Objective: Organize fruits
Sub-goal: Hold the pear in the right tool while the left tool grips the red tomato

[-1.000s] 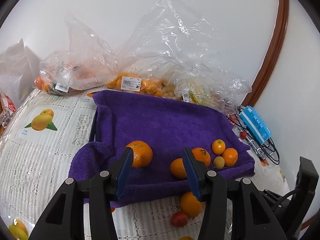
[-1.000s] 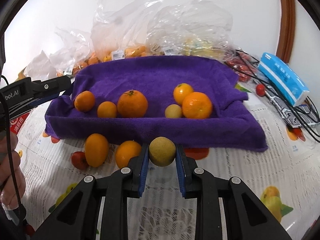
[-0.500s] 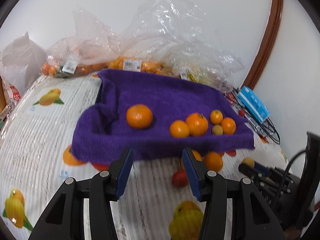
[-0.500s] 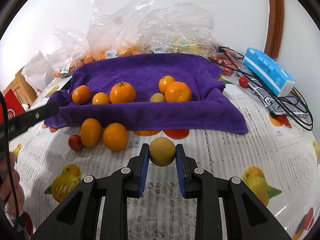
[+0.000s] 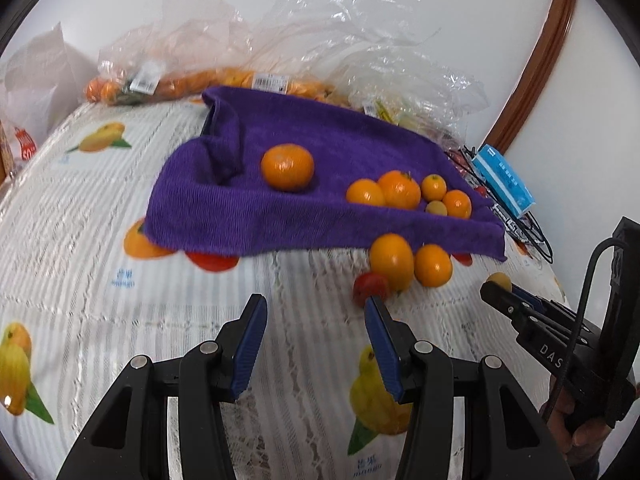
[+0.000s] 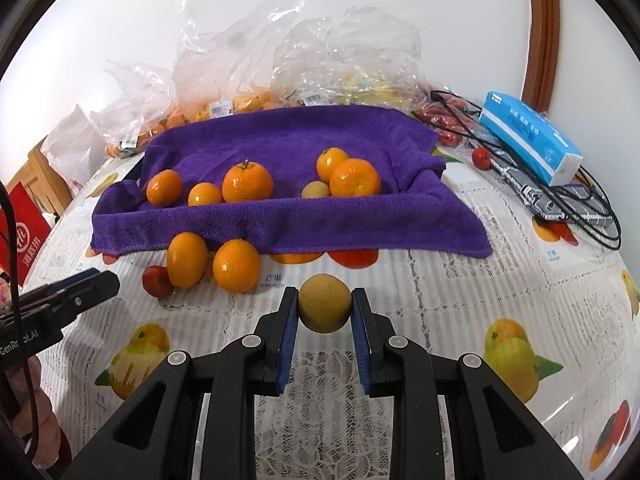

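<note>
Where the right tool (image 6: 325, 310) pinches: tan fruit (image 6: 325, 309) between pads.

- Left gripper (image 6: 72, 294), on its black body in the right wrist view: "GenRobot.AI", partly cut off.
- Right gripper (image 5: 504, 294), on its body in the left wrist view: "DAS", cut off.
- Tablecloth (image 6: 460, 280): small "mango" captions under the fruit prints.
- Barcode stickers (image 6: 221, 110) on the plastic bags: unreadable.

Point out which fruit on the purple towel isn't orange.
The small yellowish-tan round fruit, tucked against the front of the right-hand pair of oranges; every other fruit on the purple towel is bright orange.
</note>
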`<action>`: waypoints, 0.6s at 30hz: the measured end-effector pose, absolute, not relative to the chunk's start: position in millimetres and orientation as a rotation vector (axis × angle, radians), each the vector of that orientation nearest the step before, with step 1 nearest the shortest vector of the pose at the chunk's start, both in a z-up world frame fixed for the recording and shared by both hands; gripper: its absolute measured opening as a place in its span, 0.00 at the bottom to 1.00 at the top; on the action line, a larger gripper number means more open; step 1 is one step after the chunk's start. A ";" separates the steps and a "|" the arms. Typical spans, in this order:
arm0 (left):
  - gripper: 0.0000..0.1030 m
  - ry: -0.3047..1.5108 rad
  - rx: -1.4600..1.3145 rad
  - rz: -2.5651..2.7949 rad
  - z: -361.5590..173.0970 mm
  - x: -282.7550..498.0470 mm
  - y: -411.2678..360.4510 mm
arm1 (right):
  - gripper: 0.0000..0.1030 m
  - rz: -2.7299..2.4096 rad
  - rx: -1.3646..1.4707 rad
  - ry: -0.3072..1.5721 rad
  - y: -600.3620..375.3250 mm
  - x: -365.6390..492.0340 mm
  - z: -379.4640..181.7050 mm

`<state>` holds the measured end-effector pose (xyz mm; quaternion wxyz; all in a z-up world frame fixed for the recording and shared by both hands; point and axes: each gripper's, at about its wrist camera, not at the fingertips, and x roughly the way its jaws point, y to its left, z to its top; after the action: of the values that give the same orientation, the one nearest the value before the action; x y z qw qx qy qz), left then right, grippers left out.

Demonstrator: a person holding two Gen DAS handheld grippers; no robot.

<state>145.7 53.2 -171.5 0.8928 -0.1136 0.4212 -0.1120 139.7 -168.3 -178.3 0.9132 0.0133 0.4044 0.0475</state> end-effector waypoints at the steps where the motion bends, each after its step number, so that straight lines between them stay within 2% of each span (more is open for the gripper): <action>1: 0.47 0.878 -0.235 -0.237 -172.8 145.2 52.4 | 0.25 0.099 0.033 0.836 -168.3 138.5 -179.5; 16: 0.45 0.904 -0.173 -0.287 -176.3 162.0 9.1 | 0.25 0.121 0.055 0.811 -190.2 116.9 -178.9; 18: 0.41 0.902 -0.138 -0.245 -177.6 165.5 3.2 | 0.25 0.125 0.075 0.807 -194.2 115.1 -178.3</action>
<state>165.5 3.2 -177.6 0.8906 -0.0666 0.4342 -0.1181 115.1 -194.2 -178.3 0.9172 0.0362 0.3921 0.0609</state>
